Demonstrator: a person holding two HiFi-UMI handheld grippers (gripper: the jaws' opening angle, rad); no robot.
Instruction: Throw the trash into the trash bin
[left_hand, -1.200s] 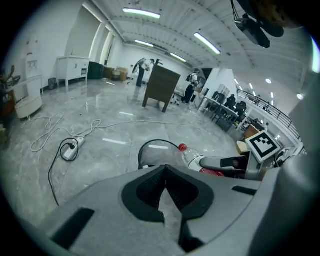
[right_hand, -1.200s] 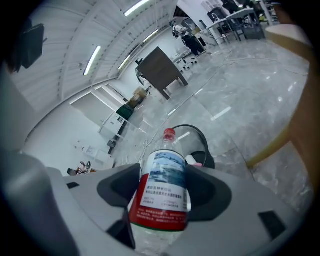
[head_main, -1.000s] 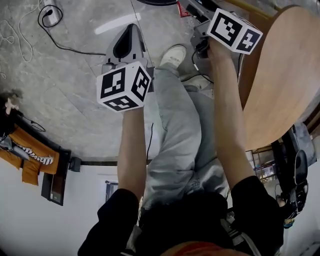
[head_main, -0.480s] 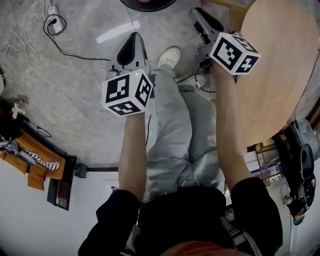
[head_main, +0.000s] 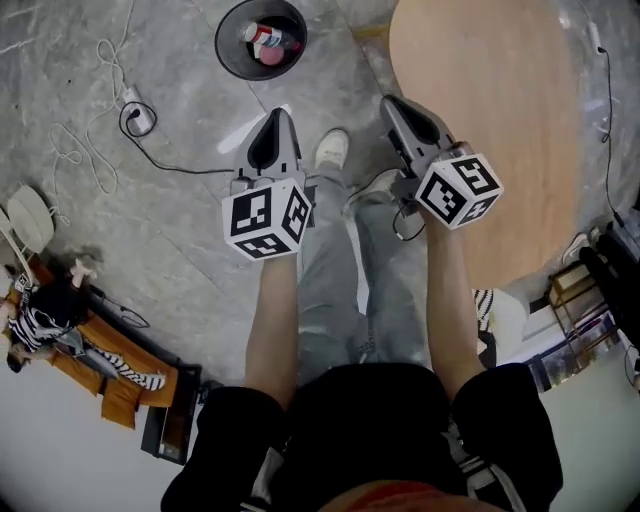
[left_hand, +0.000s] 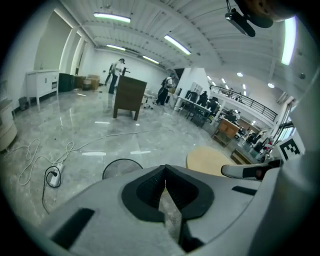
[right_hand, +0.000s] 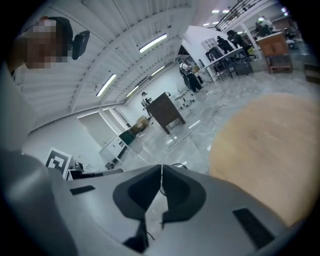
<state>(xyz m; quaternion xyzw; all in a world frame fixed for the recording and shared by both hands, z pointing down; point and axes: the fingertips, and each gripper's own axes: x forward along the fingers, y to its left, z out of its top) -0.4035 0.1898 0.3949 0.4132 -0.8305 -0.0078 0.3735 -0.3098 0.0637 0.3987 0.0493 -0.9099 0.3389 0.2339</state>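
I've got left gripper (head_main: 277, 112) clenched empty, right gripper (head_main: 390, 100) just closed, also empty. Trash bin (head_main: 230, 58) sits ahead of the left, apart, with trash (head_main: 266, 44) inside.

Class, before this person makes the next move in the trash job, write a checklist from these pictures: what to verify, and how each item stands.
1. Left tongs free: ok, jaws together, nothing between.
2. Right tongs free: ok, jaws together, empty.
3. Trash bin in sight: ok, open-topped, ahead on the floor, trash inside.
4. Trash left on the round table: cannot tell; the visible part is bare.
5. Way to the bin: ok, probably; the power strip lies off to the left.
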